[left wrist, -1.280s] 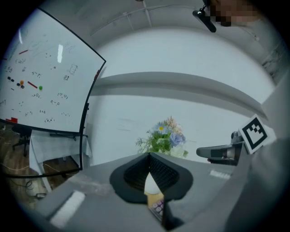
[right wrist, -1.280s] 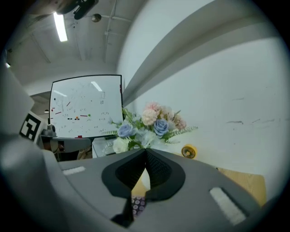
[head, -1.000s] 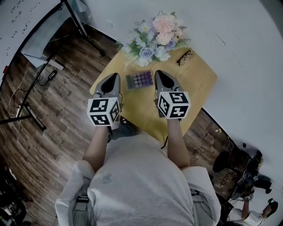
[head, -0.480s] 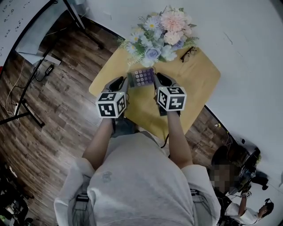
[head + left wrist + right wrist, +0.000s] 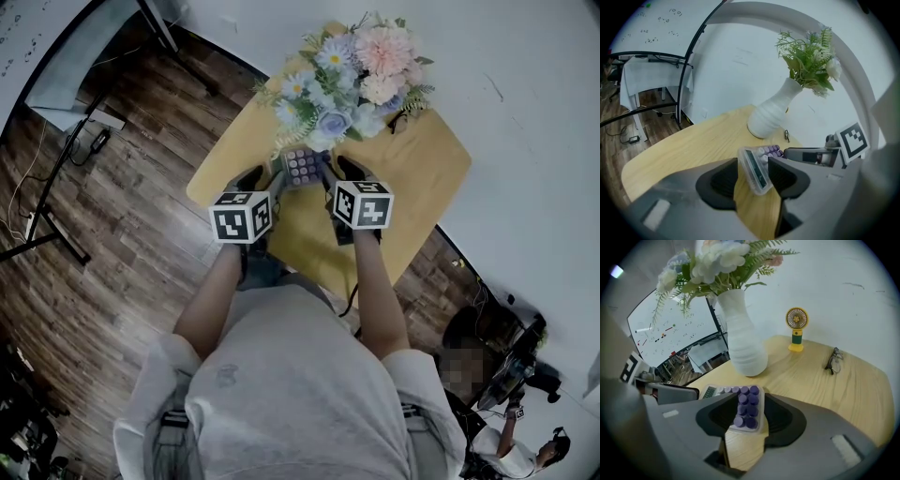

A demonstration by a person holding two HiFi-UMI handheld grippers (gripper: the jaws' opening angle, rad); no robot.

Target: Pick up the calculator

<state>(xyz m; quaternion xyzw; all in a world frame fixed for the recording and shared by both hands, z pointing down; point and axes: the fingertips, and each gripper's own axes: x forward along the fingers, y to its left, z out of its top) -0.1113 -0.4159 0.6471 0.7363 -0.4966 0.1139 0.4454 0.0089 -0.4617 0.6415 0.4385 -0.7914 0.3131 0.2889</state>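
Note:
A small calculator (image 5: 302, 166) with purple keys lies on the yellow table (image 5: 422, 178), just in front of the flower vase (image 5: 347, 80). My left gripper (image 5: 267, 178) is at its left end and my right gripper (image 5: 337, 171) at its right end. In the left gripper view the display end of the calculator (image 5: 754, 171) sits between the jaws of that gripper (image 5: 753, 164), which are opening. In the right gripper view the keypad end of the calculator (image 5: 746, 408) lies between the opening jaws of that gripper (image 5: 749, 401). Neither pair presses on it.
The white ribbed vase (image 5: 743, 343) stands close behind the calculator. A small yellow fan (image 5: 796, 329) and a pair of glasses (image 5: 833, 360) sit further back on the table. A whiteboard stand (image 5: 66, 103) is on the wooden floor to the left.
Both grippers have sunk toward the table and moved in on the calculator, one at each end. The calculator has stayed in place.

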